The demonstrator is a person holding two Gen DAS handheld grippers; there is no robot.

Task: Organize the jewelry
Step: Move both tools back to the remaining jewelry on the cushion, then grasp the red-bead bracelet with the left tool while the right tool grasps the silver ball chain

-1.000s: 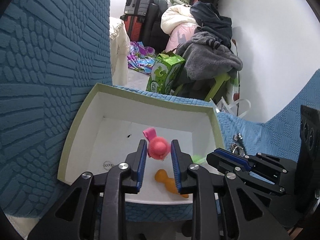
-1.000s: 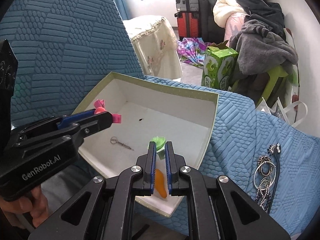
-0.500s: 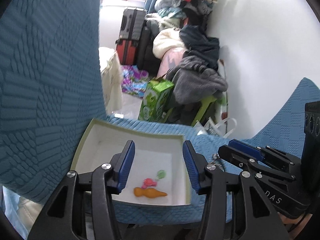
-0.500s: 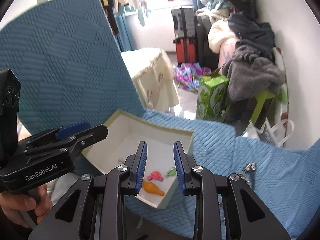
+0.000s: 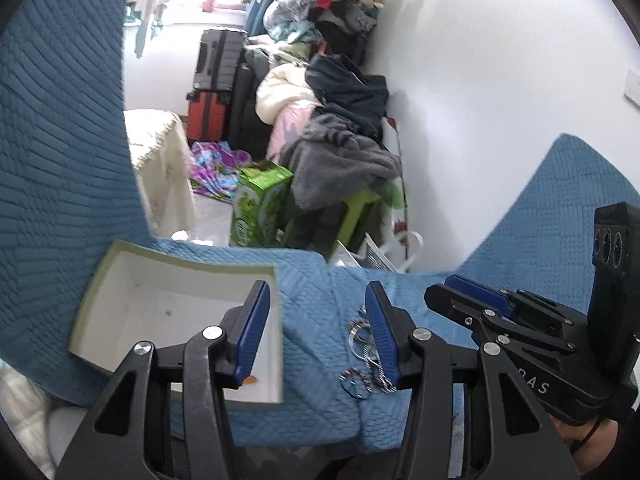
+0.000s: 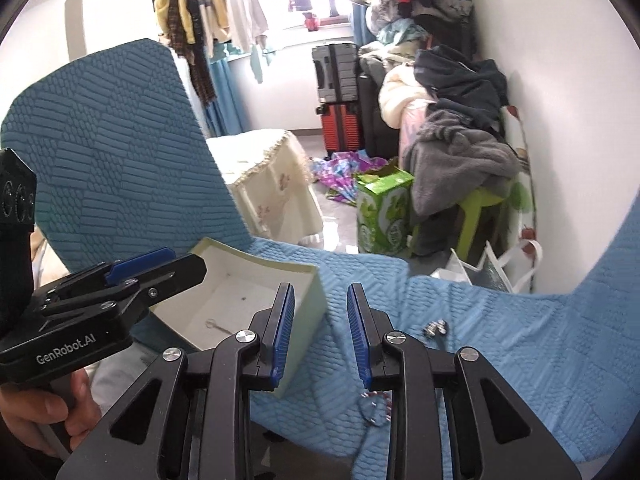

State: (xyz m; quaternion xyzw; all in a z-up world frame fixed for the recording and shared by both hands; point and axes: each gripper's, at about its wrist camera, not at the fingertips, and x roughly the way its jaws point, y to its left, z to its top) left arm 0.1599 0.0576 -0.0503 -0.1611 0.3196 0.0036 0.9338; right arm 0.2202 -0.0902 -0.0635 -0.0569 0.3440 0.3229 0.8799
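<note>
Jewelry: a tangle of silver rings and chains (image 5: 366, 354) lies loose on the blue quilted cover (image 5: 320, 288), outside the box; in the left wrist view it sits at about 5 o'clock from the frame centre, partly hidden behind the left gripper's right-hand finger; the right wrist view shows a small silver piece (image 6: 435, 327) on the cover at 4 o'clock and a red-and-white ring (image 6: 375, 407) low at 6 o'clock
Box: an open white cardboard box (image 5: 120, 276) with a pale green rim rests on the cover at 8 o'clock in the left wrist view; an orange item (image 5: 251, 380) shows at its near wall, and a thin silver pin-like piece (image 6: 216, 325) lies on its floor in the right wrist view; the rest of its floor is partly hidden by the fingers
Left gripper (image 5: 316, 330): fingers spread wide, holding nothing; it hangs over the gap between the box and the silver tangle
Right gripper (image 6: 320, 336): fingers apart, nothing between them; it points at the box's near corner and the bare cover beside it
Progress: partly done, by judgement; some small pieces are in the box, while the silver tangle, the small silver piece and the ring remain outside
Remaining: picking up each loose piece and setting it in the box
</note>
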